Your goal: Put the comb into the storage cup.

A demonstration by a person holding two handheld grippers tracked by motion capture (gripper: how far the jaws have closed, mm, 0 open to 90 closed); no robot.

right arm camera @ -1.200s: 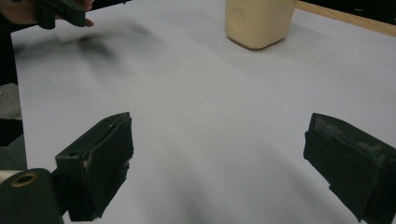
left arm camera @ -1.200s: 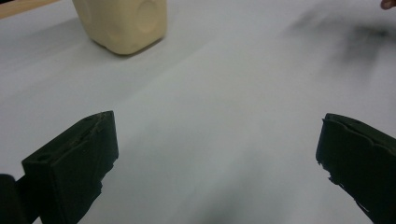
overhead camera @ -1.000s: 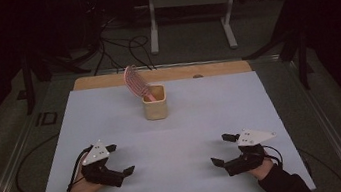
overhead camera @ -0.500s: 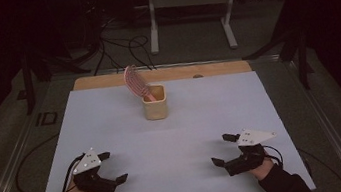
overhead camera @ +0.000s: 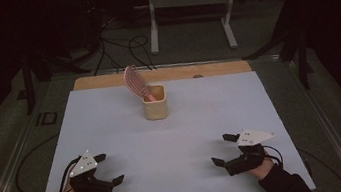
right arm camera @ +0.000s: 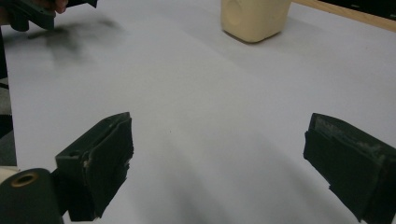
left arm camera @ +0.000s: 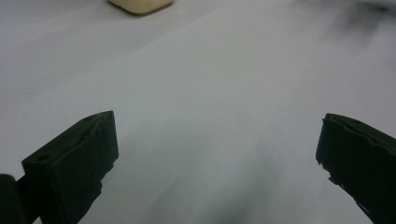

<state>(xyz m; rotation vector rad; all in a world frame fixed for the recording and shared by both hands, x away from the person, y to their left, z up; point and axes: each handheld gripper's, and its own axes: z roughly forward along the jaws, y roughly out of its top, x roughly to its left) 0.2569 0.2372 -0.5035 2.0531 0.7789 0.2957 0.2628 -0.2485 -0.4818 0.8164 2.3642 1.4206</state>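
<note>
Pink hairbrush (overhead camera: 133,82) seen standing tilted in cream cup (overhead camera: 154,103), bristle head leaned toward far left, at far middle of bench (overhead camera: 180,140). Left gripper (overhead camera: 109,169) held low at near left corner, fingers (left arm camera: 74,163) spread wide, nothing gripped. Right gripper (overhead camera: 222,150) held at near right, fingers (right arm camera: 100,158) likewise wide apart, empty. Cup well apart from both grippers.

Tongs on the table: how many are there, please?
2. The left tongs are at the table's near left corner, the right tongs at its near right; both open, empty.
</note>
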